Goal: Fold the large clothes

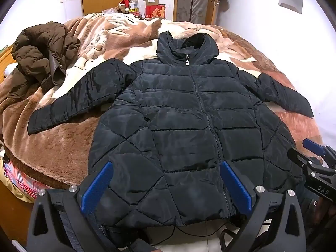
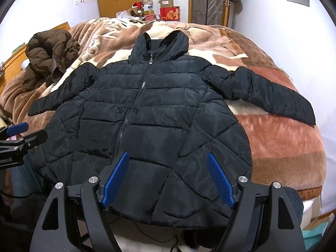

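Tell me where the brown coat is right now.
The brown coat lies crumpled at the far left of the bed in both views, on the blanket, just beyond the black jacket and its left-hand sleeve.

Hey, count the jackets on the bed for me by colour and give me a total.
Black puffer jacket, laid flat, zipped, sleeves spread: 1
Brown puffer jacket, crumpled at the far left of the blanket: 1
Total: 2 jackets
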A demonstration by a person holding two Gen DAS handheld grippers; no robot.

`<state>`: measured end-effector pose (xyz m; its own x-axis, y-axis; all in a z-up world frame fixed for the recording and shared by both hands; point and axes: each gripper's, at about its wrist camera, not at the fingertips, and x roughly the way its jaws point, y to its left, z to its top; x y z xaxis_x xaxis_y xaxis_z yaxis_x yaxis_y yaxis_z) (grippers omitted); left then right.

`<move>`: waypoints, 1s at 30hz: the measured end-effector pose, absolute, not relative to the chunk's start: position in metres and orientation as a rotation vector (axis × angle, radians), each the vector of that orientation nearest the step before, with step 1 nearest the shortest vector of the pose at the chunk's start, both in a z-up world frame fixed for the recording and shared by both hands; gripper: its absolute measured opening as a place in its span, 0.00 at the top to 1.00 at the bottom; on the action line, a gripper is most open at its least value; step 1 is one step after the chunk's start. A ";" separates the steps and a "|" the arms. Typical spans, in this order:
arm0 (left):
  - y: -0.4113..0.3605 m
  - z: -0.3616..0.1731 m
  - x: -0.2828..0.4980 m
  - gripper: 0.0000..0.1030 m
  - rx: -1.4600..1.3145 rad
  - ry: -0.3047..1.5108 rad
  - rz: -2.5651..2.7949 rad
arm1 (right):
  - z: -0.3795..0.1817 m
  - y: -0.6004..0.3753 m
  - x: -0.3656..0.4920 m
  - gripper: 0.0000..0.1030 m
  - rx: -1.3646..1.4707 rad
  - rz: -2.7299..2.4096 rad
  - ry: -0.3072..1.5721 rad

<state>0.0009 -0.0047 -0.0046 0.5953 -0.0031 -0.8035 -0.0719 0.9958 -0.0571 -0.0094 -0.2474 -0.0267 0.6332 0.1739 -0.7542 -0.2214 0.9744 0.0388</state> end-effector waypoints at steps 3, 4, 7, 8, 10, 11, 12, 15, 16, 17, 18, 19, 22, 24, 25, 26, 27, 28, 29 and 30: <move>-0.006 -0.005 0.000 0.00 -0.088 0.935 0.036 | -0.027 -0.247 -0.009 0.25 -0.060 0.225 0.859; -0.006 -0.005 0.000 0.00 -0.089 0.936 0.035 | -0.027 -0.247 -0.008 0.25 -0.062 0.224 0.862; -0.005 -0.005 -0.001 0.00 -0.091 0.939 0.035 | -0.030 -0.246 -0.009 0.25 -0.062 0.223 0.868; -0.005 -0.006 -0.001 0.00 -0.093 0.940 0.033 | -0.030 -0.246 -0.009 0.25 -0.063 0.223 0.868; -0.004 -0.006 -0.001 0.00 -0.095 0.939 0.032 | -0.030 -0.246 -0.009 0.25 -0.064 0.223 0.867; -0.005 -0.006 -0.001 0.00 -0.093 0.940 0.033 | -0.031 -0.246 -0.010 0.25 -0.065 0.223 0.866; -0.005 -0.006 -0.001 0.00 -0.094 0.941 0.033 | -0.031 -0.246 -0.009 0.25 -0.066 0.224 0.866; -0.005 -0.006 0.000 0.00 -0.093 0.941 0.034 | -0.031 -0.246 -0.009 0.25 -0.067 0.223 0.867; -0.005 -0.006 -0.001 0.00 -0.093 0.942 0.033 | -0.031 -0.246 -0.009 0.25 -0.067 0.223 0.868; -0.005 -0.006 0.000 0.00 -0.094 0.941 0.033 | -0.031 -0.245 -0.009 0.25 -0.067 0.223 0.867; -0.005 -0.006 0.000 0.00 -0.094 0.941 0.034 | -0.031 -0.245 -0.010 0.25 -0.068 0.223 0.867; -0.005 -0.006 0.000 0.00 -0.093 0.941 0.034 | -0.031 -0.245 -0.009 0.25 -0.068 0.223 0.866; -0.005 -0.006 -0.001 0.00 -0.094 0.941 0.033 | -0.031 -0.245 -0.009 0.25 -0.068 0.223 0.868; -0.005 -0.006 0.000 0.00 -0.094 0.941 0.034 | -0.031 -0.245 -0.009 0.25 -0.068 0.223 0.867; -0.005 -0.006 0.000 0.00 -0.094 0.942 0.033 | -0.031 -0.245 -0.009 0.25 -0.068 0.223 0.868; -0.005 -0.006 0.000 0.00 -0.095 0.942 0.033 | -0.031 -0.245 -0.009 0.25 -0.068 0.223 0.868; -0.005 -0.006 0.000 0.00 -0.094 0.942 0.033 | -0.031 -0.245 -0.009 0.26 -0.068 0.223 0.868; -0.006 -0.006 0.000 0.00 -0.094 0.942 0.033 | -0.031 -0.245 -0.009 0.25 -0.068 0.223 0.868; -0.006 -0.006 0.000 0.00 -0.094 0.942 0.033 | -0.030 -0.244 -0.009 0.25 -0.068 0.223 0.869; -0.006 -0.006 0.000 0.00 -0.094 0.942 0.034 | -0.030 -0.244 -0.009 0.25 -0.068 0.223 0.869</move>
